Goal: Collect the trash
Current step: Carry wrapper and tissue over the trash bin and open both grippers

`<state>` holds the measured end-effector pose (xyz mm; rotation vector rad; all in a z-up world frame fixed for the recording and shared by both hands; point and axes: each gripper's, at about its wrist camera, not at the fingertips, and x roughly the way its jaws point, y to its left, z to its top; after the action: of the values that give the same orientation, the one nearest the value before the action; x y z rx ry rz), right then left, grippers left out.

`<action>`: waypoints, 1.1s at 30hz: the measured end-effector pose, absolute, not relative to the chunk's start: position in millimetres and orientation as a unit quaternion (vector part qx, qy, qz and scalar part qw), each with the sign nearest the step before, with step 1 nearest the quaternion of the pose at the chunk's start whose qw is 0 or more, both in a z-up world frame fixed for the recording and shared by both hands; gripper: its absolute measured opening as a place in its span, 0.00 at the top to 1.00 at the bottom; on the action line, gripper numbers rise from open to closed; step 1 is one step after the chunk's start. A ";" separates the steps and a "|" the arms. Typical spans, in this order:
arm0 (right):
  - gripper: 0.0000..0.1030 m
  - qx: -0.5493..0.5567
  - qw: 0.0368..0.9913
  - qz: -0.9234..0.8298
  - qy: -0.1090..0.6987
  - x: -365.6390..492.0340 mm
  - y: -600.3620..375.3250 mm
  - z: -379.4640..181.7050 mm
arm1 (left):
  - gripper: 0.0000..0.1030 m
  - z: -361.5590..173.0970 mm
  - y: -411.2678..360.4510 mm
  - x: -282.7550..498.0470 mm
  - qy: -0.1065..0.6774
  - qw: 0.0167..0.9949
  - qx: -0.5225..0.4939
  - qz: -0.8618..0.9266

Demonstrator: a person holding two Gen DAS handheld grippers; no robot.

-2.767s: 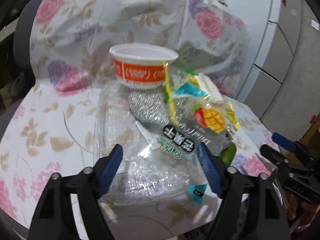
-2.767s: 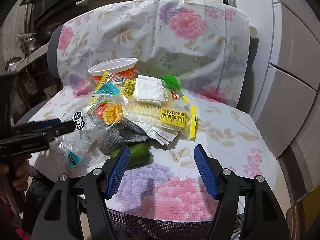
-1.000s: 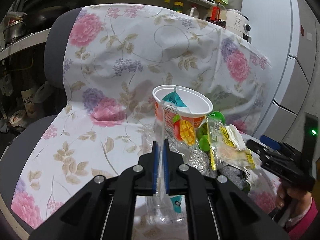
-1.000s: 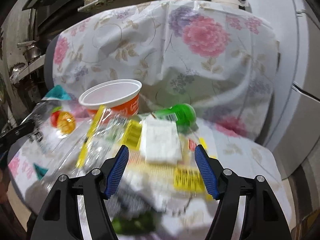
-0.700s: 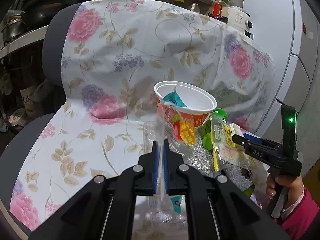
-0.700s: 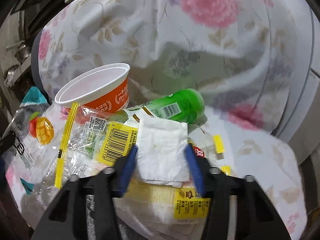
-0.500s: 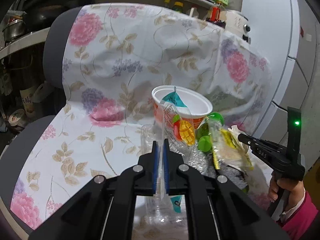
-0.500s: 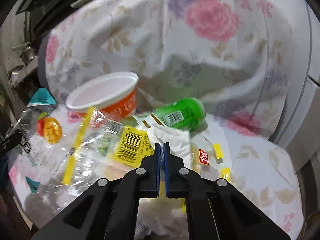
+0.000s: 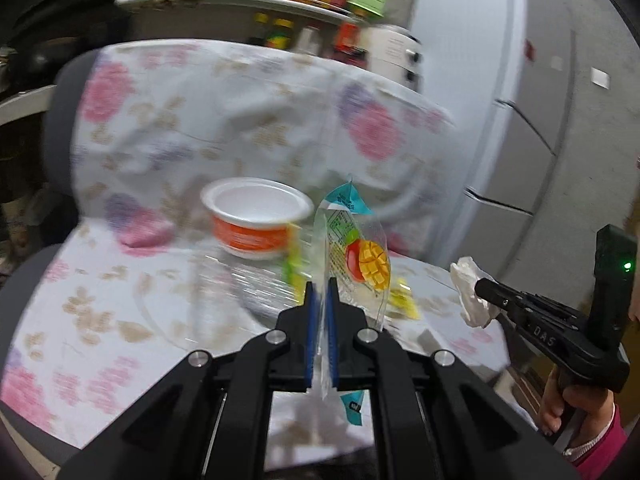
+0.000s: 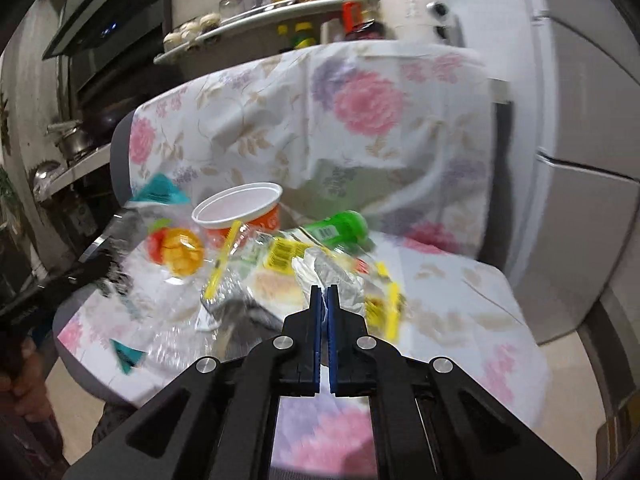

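The left tongs (image 9: 320, 292) are closed flat on a clear mango bag (image 9: 356, 256), which stands upright above the blue pads, its teal corner at the top and another teal corner hanging below. The right tongs (image 10: 324, 300) are pinched shut on a crumpled white tissue (image 9: 470, 292); in the left wrist view the tissue hangs off their black tip beyond the right edge of the seat, clear of the cloth. A hand (image 9: 568, 404) with a pink sleeve (image 9: 600, 444) grips the handle of those tongs.

The rest of the trash lies on a chair draped in a floral cloth (image 10: 360, 128). An orange cup (image 10: 240, 216) with a white rim stands upright near the back of the seat. Just right of it a green bottle (image 10: 340, 226) lies on its side. In front of both, towards the front edge of the seat, lie yellow wrappers (image 10: 284, 256) and crinkled clear plastic (image 10: 176, 332), overlapping. Much of the pile is blurred. Behind the chair a shelf (image 10: 280, 12) carries jars and bottles, and a grey fridge (image 10: 580, 160) stands to the right.
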<state>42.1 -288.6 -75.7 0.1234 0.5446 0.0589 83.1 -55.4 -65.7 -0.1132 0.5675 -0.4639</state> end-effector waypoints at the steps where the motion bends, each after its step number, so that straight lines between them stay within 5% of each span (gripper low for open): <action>1: 0.97 0.063 0.962 0.019 0.267 31.9 -294.7 -75.8 | 0.97 -68.1 -64.5 79.6 0.280 0.928 -0.053 -0.239; 23: 0.97 0.137 0.911 -0.292 0.258 -192.0 -441.6 -134.2 | 0.96 -131.2 -328.4 -53.3 0.276 0.796 0.079 -0.532; 33: 0.92 0.189 0.891 -0.312 0.270 -208.5 -469.0 -175.7 | 0.92 -160.2 -364.8 -70.0 0.298 0.766 0.121 -0.556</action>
<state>-208.5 -469.0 -175.7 0.3933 0.5607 -0.6470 -70.0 -364.8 -160.2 0.2618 0.6483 -1.2081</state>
